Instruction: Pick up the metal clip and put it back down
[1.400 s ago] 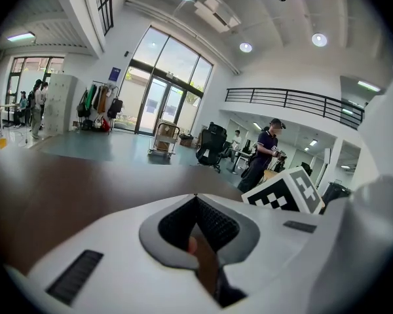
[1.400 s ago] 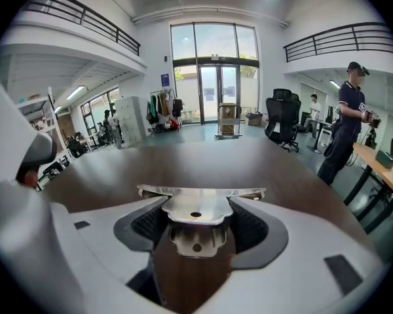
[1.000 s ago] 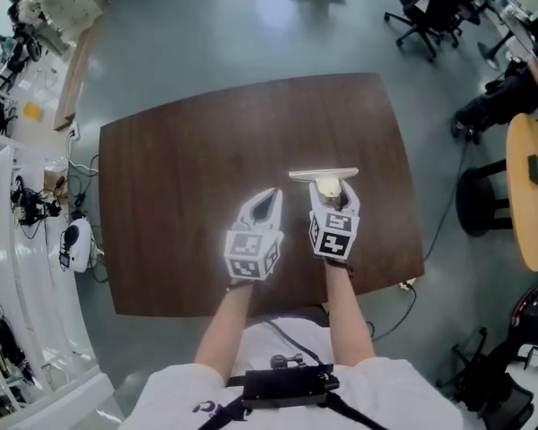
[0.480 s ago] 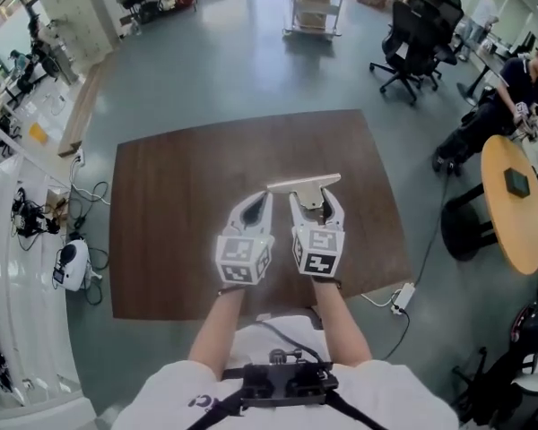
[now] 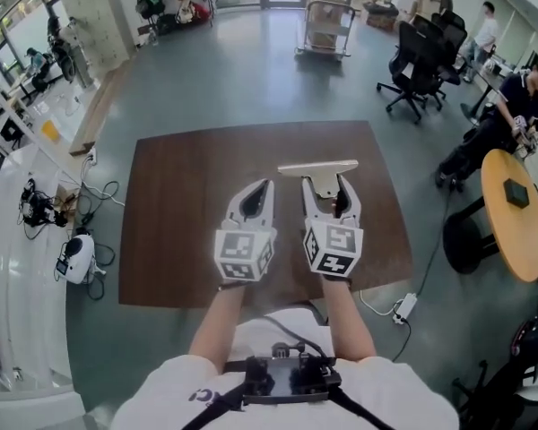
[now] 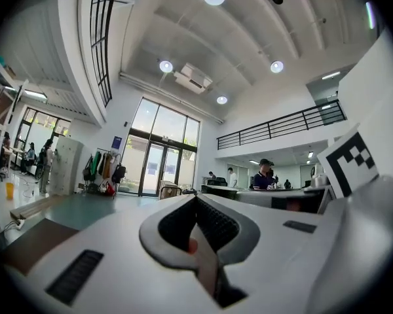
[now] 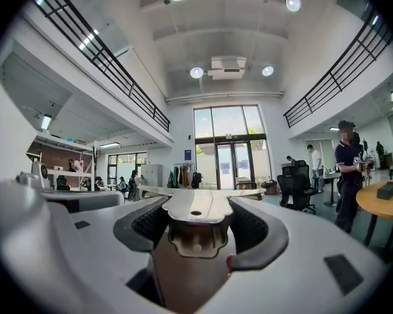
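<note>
The metal clip (image 5: pixel 320 172) is a silver piece with a long flat bar across its far end. My right gripper (image 5: pixel 325 191) is shut on its handle and holds it above the brown table (image 5: pixel 188 213). In the right gripper view the metal clip (image 7: pixel 196 221) fills the gap between the dark pads (image 7: pixel 254 231), its bar level ahead. My left gripper (image 5: pixel 256 197) hovers just left of it, shut with nothing in it. In the left gripper view the left gripper (image 6: pixel 198 224) points up at the room, its pads pressed together.
Black office chairs (image 5: pixel 421 56) and a round wooden table (image 5: pixel 516 213) stand to the right, where people sit and stand. A cart (image 5: pixel 322 27) is beyond the table. White benches (image 5: pixel 18 240) with cables run along the left. A power strip (image 5: pixel 402 309) lies on the floor.
The head view has tilted up, showing more of the room. Both grippers stay side by side over the table, the right one still holding the clip.
</note>
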Demonstrator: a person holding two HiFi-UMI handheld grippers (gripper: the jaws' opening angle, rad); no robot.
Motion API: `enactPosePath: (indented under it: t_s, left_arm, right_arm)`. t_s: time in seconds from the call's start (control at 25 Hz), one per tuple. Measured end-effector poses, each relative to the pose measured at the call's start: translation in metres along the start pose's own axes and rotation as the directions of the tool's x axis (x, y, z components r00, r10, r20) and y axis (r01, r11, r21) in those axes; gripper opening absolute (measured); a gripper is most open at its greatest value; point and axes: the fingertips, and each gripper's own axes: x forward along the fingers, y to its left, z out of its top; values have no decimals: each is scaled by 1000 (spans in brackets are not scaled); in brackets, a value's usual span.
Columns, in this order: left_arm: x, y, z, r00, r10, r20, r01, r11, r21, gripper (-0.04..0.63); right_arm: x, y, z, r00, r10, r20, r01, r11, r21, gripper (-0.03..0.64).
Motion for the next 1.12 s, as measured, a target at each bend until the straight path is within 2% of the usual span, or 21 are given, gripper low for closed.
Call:
enactPosePath:
  t_s: [0.36, 0.56, 0.68, 0.84, 1.12]
  left_arm:
    - [-31, 7, 10, 999, 41, 22, -41, 999, 13, 10]
    - [-33, -2, 12, 1000, -14, 28, 13, 1000, 20, 9]
    - [-32, -6, 14, 999, -21, 29, 20, 999, 34, 9]
    - [-35, -8, 18, 998, -26, 54, 25, 1000, 12, 9]
    - [-35, 10, 5, 999, 29, 28, -28, 999, -29, 9]
  right_arm:
    - [-25, 17, 12, 999, -8, 37, 8, 1000, -1, 299]
    - [-32, 19, 16, 999, -6, 48, 6, 1000, -11, 299]
    - [-35, 20, 17, 999, -3, 49, 4, 1000, -18, 299]
    - [-38, 17, 16, 999, -12, 50, 13, 1000, -16, 299]
    - [-32, 17, 8, 1000, -12, 27, 13, 1000, -17, 299]
